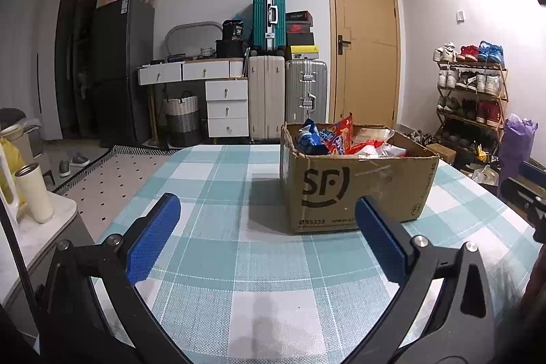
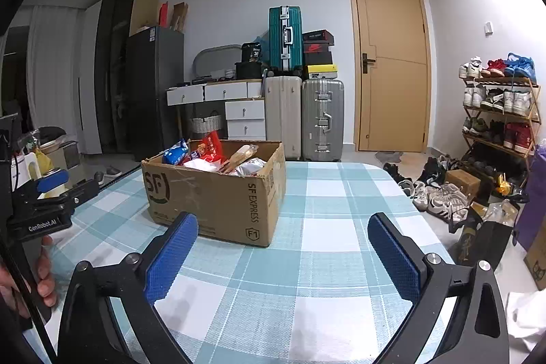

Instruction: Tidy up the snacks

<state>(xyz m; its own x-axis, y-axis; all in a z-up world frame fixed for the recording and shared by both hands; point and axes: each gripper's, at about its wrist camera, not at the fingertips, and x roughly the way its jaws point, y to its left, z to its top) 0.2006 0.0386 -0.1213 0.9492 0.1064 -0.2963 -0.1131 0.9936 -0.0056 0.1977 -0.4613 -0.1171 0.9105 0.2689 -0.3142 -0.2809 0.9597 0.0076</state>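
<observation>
In the left wrist view, the left gripper (image 1: 268, 210) is hovering low over the table (image 1: 218, 179), which is wearing a blue and white checked cloth. Its two blue pads (image 1: 153, 237) are standing wide apart and nothing is lying between them. The cardboard box (image 1: 355, 186) is sitting on the table ahead and a little to the right of this gripper, and the snack bags (image 1: 327, 135) are filling it up to the rim, with blue, red and white packets sticking out. At the left edge a cream cup (image 1: 34, 193) is standing on a side counter. At the far right edge a part of the right gripper (image 1: 525, 197) is showing. In the right wrist view, the right gripper (image 2: 283, 231) is also hanging over the checked table (image 2: 341, 200), with its jaws spread fully and holding nothing. Here the box (image 2: 218, 193) is resting ahead and to the left, apart from the pads (image 2: 170, 258), and the snacks (image 2: 211, 156) are lying inside it. At the left edge the left gripper (image 2: 47, 193) is appearing from the side, with a hand (image 2: 41, 275) gripping its handle.
</observation>
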